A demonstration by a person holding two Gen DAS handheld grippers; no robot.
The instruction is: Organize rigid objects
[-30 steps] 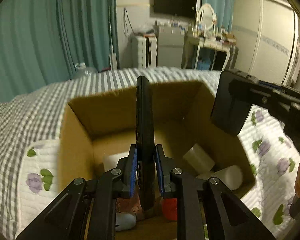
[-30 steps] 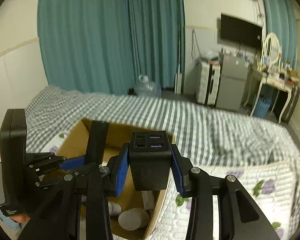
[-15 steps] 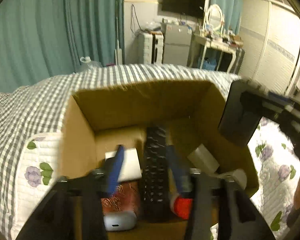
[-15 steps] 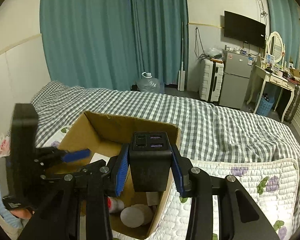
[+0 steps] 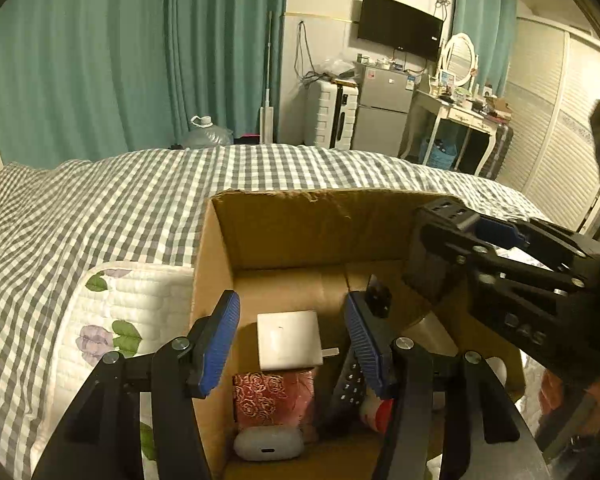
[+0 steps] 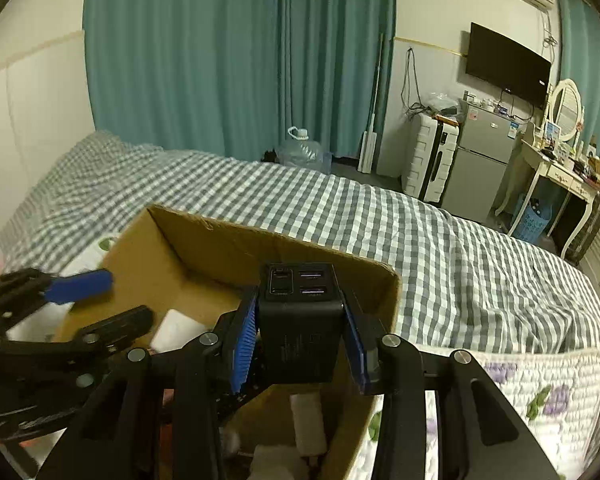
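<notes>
Black rectangular USB charger block (image 6: 299,322) is being clamped by right gripper (image 6: 300,344) over open brown cardboard box (image 5: 300,224); left gripper (image 5: 292,340) is being held wide open, empty, above box; black remote (image 5: 350,380) is lying inside.

The right gripper (image 6: 300,344) clamps a black charger (image 6: 298,320) above the cardboard box (image 6: 220,248).

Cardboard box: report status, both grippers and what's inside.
Left gripper open over cardboard box, remote lying inside. Right gripper shut on black charger block, above the box. Nothing blocking the drop.
</notes>
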